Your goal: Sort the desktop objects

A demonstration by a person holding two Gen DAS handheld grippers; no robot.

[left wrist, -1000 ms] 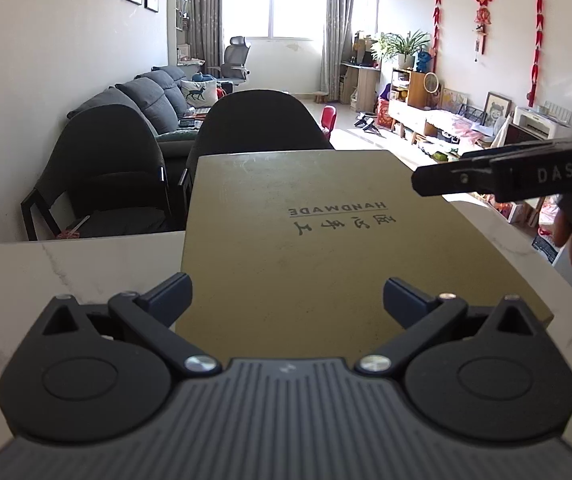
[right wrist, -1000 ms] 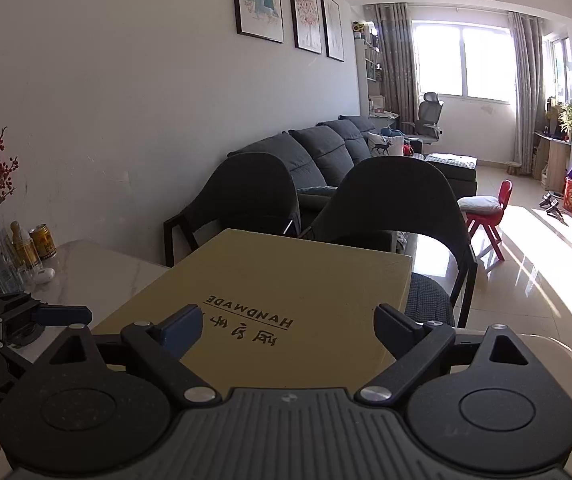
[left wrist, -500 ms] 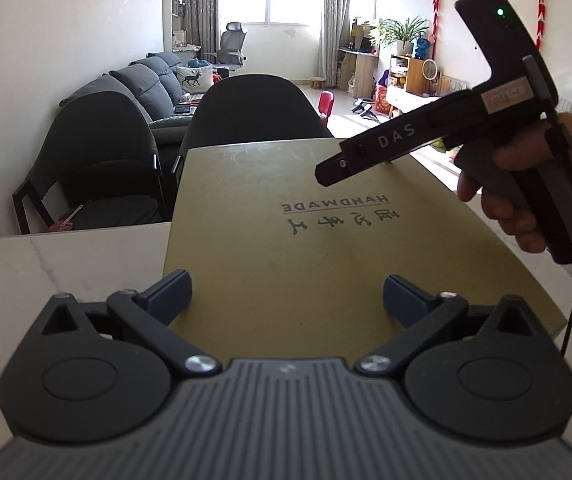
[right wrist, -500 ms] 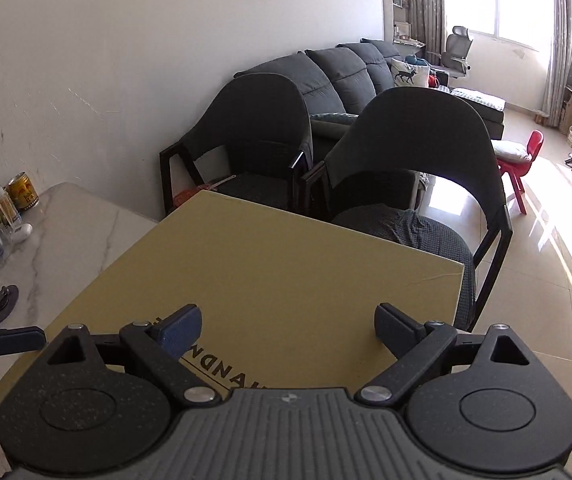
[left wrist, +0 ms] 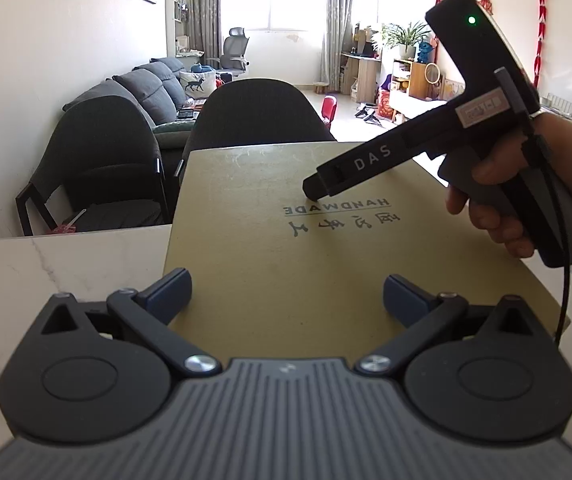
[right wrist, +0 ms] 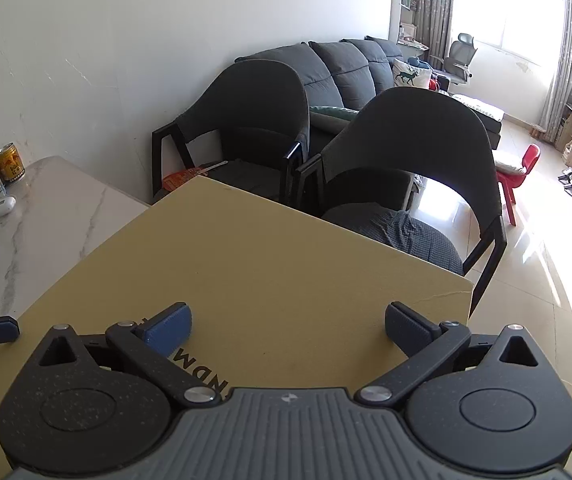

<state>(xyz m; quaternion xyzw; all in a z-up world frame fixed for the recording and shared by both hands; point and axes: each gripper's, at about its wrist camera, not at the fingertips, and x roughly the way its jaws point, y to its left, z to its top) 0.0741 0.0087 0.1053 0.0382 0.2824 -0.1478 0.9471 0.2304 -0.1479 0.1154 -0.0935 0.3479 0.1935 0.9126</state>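
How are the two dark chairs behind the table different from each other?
The chair by the wall has armrests on a black frame; the chair nearer the window shows a rounded back and slanted legs, with no plain armrest. The wall chair's seat holds a flat orange packet; the other chair's seat carries a crumpled grey cloth. Both are dark, curved-backed, and stand side by side behind the tan box.

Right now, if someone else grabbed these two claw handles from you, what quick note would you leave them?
Left claw: open, empty, low over the near edge of the tan box.
Right claw: jaws opening, nothing gripped, tips over the box's printed lid.
Box: lying flat on the marble table, lid closed.
Can and bottles: at the table's far corner.
Done: nothing visibly sorted.
Left: probably open or shift the box, then sort.
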